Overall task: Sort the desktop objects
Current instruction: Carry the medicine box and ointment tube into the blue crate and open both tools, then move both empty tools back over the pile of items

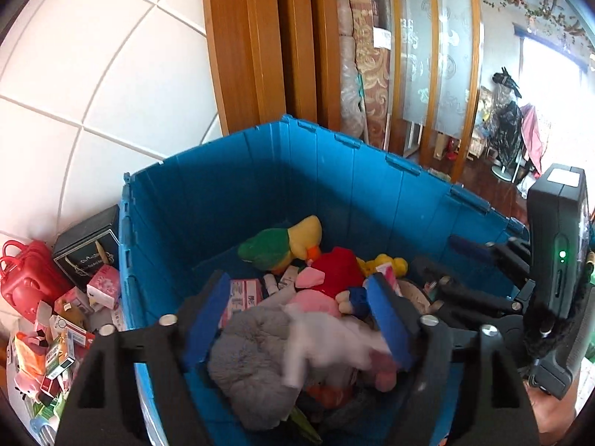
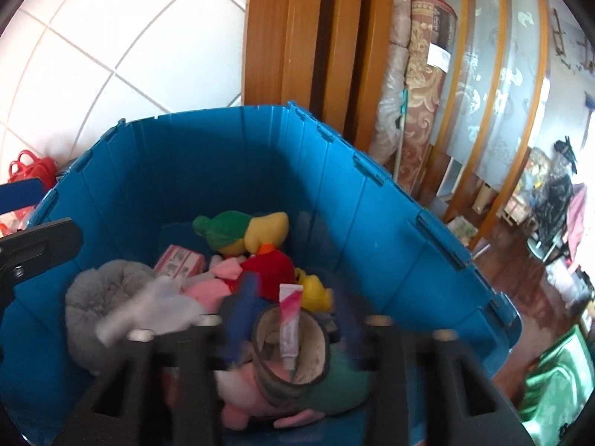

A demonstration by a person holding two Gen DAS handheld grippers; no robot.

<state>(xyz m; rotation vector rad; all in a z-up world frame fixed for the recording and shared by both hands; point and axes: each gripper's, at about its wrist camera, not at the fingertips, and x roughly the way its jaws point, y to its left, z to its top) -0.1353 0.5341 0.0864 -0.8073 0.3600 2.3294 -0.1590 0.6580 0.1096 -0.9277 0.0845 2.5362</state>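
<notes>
A blue crate [image 1: 260, 186] [image 2: 223, 156] holds plush toys: a green and yellow duck [image 1: 282, 241] [image 2: 241, 230], a red one [image 1: 334, 271], a grey furry one [image 1: 249, 364] [image 2: 96, 297] and a pink box [image 2: 178, 260]. My left gripper [image 1: 297, 319] hangs open over the crate, and a blurred white soft item [image 1: 327, 349] [image 2: 148, 308] lies loose between its blue pads. My right gripper [image 2: 295, 319] is open too, its fingers blurred. A pink and white tube [image 2: 289, 319] stands free between them, its tip in a grey round slipper-like thing [image 2: 312, 356].
Left of the crate sit a red bag [image 1: 22, 278], a black box [image 1: 85, 249] and a heap of small packets [image 1: 55, 345] against a white tiled wall. Behind are a wooden door frame [image 1: 260, 55] and a rolled carpet [image 1: 372, 55]. A green thing [image 2: 554, 383] lies at the right.
</notes>
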